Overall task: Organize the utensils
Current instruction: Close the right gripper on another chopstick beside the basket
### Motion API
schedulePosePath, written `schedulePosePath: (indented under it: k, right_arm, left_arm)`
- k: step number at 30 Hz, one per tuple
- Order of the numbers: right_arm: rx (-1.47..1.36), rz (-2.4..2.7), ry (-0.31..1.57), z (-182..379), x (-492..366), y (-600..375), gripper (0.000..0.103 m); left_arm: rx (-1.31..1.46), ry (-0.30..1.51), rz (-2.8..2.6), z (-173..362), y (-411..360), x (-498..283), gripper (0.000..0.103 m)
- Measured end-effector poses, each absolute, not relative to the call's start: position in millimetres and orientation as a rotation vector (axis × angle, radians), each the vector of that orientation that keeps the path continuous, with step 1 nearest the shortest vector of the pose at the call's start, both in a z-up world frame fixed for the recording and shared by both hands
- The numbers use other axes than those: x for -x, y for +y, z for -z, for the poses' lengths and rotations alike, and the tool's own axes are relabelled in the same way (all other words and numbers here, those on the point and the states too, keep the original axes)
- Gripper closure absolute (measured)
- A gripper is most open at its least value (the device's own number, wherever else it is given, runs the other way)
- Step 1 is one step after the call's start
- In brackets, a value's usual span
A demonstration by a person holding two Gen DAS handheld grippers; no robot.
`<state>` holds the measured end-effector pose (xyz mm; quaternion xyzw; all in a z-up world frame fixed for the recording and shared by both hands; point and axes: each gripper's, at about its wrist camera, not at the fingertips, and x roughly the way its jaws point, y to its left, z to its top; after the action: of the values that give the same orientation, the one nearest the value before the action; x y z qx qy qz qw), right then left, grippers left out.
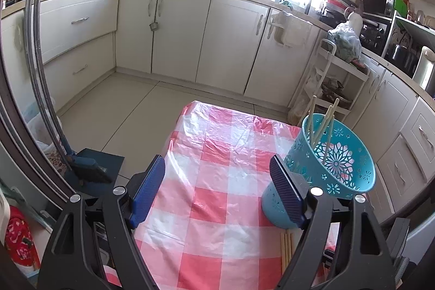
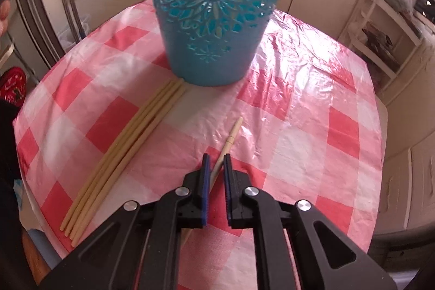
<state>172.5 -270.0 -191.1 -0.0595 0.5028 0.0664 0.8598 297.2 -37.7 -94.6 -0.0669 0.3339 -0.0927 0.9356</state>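
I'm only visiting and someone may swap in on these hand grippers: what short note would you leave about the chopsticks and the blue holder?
Right gripper: shut on a single chopstick lying on the checked tablecloth.
Left gripper: open, empty, beside the blue holder.
Done: a few chopsticks already stand in the holder.
Left: lift the gripped one into the holder, then the bundle of chopsticks lying in front of its base.

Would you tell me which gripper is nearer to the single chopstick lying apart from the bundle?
Right. The right gripper is shut on the single chopstick; the left gripper hangs open beside the teal holder.
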Motion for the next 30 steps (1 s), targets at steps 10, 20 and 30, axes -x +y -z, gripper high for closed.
schedulePosePath:
  k: [10,20,30]
  right_arm:
    - [0.114,-0.164,1.048,190.8,-169.3,-262.9,0.094]
    - [0.069,-0.170,1.044,191.4,-170.1,-266.3,0.097]
    - [-0.123,-0.280,0.935,153.8,-150.9,-276.2,0.097]
  left_arm:
    - [0.107,0.705,0.186,104.9,-44.2,-300.5,0.027]
    - [0.076,0.693,0.179,104.6,-47.8,-299.9,0.027]
    - [0.063,0.696,0.178,105.4,-48.8,-298.8,0.025]
